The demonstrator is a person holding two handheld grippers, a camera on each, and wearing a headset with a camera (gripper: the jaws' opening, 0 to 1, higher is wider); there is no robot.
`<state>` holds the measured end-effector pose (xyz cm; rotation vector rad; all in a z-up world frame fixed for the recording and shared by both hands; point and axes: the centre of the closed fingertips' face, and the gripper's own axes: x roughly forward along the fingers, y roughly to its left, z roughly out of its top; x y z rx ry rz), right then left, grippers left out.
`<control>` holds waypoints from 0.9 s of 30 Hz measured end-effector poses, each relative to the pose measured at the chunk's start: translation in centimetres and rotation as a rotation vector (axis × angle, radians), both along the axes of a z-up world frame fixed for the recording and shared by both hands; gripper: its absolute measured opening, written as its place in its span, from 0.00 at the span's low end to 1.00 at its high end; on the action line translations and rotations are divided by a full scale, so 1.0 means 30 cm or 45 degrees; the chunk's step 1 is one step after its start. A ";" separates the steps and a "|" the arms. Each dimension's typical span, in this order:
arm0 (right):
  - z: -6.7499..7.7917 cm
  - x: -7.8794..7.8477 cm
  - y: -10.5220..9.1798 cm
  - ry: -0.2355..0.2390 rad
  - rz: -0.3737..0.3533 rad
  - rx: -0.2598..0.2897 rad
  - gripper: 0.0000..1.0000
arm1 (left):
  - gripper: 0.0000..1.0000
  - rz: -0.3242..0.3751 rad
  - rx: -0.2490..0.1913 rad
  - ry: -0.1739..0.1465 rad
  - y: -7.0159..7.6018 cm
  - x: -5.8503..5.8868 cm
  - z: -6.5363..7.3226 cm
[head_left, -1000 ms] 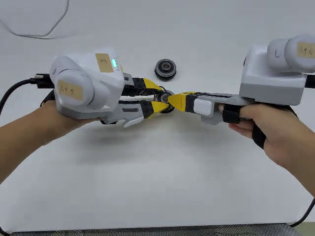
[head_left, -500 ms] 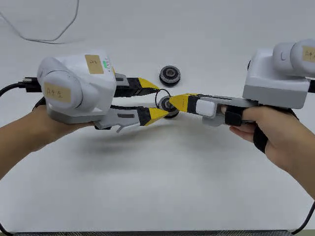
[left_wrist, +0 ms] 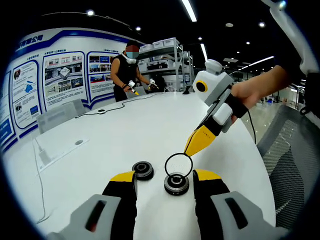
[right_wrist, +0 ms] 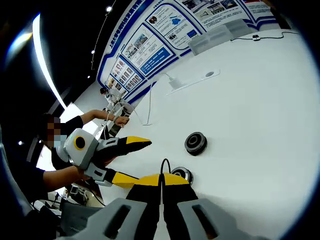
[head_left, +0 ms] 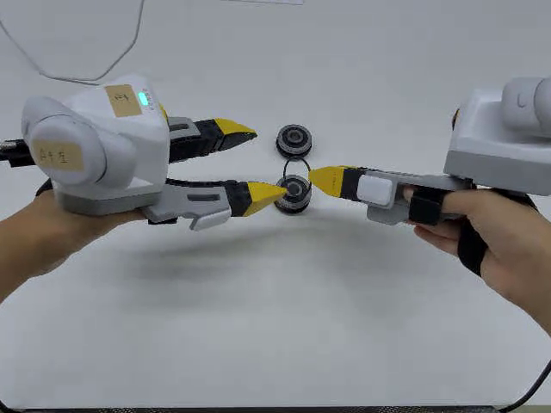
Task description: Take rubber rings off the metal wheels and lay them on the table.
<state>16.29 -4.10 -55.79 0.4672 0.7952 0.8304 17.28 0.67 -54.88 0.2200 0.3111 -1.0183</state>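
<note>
The left gripper [head_left: 269, 161] gapes wide beside a metal wheel [head_left: 294, 194]. The right gripper [head_left: 315, 178], closed, pinches a rubber ring [head_left: 297, 158].

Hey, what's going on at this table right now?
A person is working two handheld tongs over a white table. The right tongs are shut on a thin black rubber ring, holding it upright just above a metal wheel. The left tongs are open, with that wheel between their tips. A second wheel sits further back. The ring is not yet laid on the table.
</note>
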 end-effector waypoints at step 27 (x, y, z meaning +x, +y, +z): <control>-0.177 0.021 -0.276 0.156 -0.395 -0.149 0.02 | 0.55 -0.011 0.019 0.001 -0.041 -0.011 -0.004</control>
